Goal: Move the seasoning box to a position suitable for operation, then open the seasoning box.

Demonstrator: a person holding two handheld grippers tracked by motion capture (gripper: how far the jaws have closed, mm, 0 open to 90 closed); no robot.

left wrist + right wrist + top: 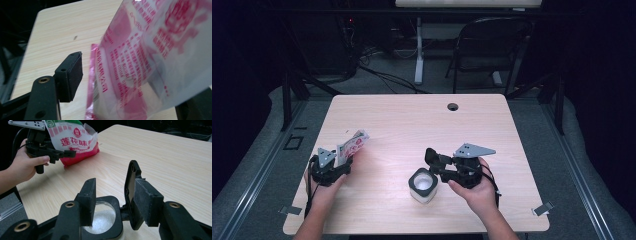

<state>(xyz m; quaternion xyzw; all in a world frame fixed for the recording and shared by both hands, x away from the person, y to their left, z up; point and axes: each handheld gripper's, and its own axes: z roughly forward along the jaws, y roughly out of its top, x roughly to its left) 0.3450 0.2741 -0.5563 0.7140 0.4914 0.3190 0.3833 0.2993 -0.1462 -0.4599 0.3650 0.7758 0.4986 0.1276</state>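
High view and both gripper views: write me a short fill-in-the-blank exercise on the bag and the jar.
1. The print on the bag by the left gripper is mainly ____ in colour.
2. The jar holds ____ grains.
3. The flip lid of the jar stands ____.
4. The jaws of the right gripper stand ____.

Missing words: red; white; open; open

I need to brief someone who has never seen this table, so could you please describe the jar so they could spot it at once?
Start from the wooden table and look at its near edge, by the right gripper. There stands the jar: short and white, with a black rim and white grains inside. The one other item, a pink bag, is flat and printed.
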